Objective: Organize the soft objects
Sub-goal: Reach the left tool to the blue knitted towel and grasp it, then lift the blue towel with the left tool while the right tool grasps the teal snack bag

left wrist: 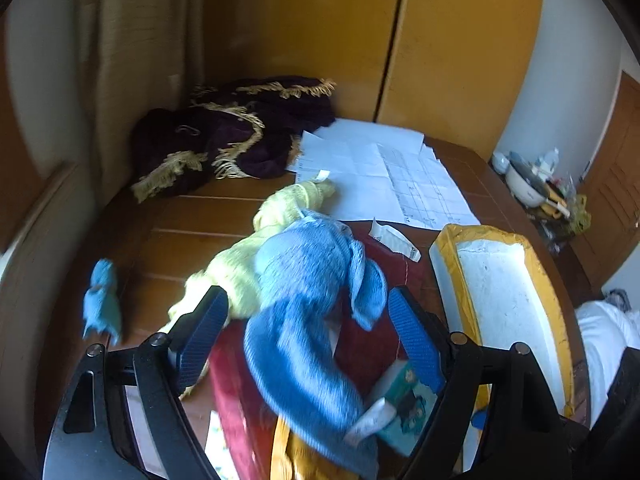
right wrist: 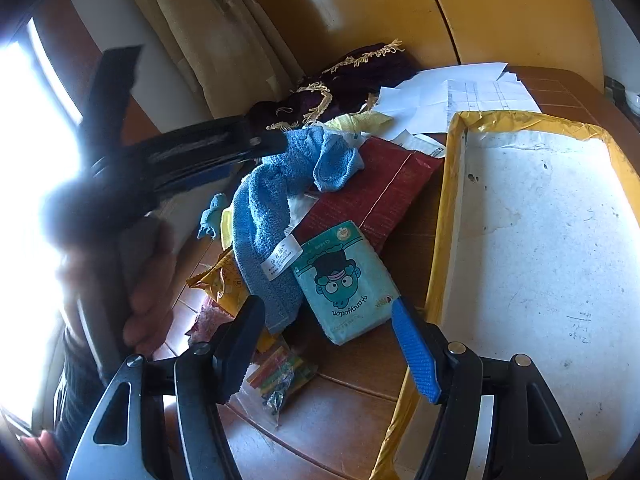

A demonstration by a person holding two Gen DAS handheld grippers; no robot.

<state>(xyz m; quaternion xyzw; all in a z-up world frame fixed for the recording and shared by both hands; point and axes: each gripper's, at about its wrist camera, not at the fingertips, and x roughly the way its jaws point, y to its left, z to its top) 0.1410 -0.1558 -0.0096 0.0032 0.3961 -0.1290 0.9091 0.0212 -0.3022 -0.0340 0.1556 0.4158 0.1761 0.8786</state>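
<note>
Blue towel [right wrist: 264,220] draped lengthwise, label end nearest.

Blue towel [left wrist: 304,280] [right wrist: 264,216]: ribbed terry, crumpled, draped in arc over other items, white care label at one end.
Yellow cloth [left wrist: 256,256] [right wrist: 360,122]: pale, bunched, stretched across table, partly under blue towel.
Dark red cloth [left wrist: 368,344] [right wrist: 384,188]: flat, beneath towel.
Teal tissue pack [right wrist: 346,284] [left wrist: 408,404]: soft, cartoon face print, flat beside towel's label end.
Small teal plush [left wrist: 102,300] [right wrist: 210,216]: lying apart on wood.
</note>
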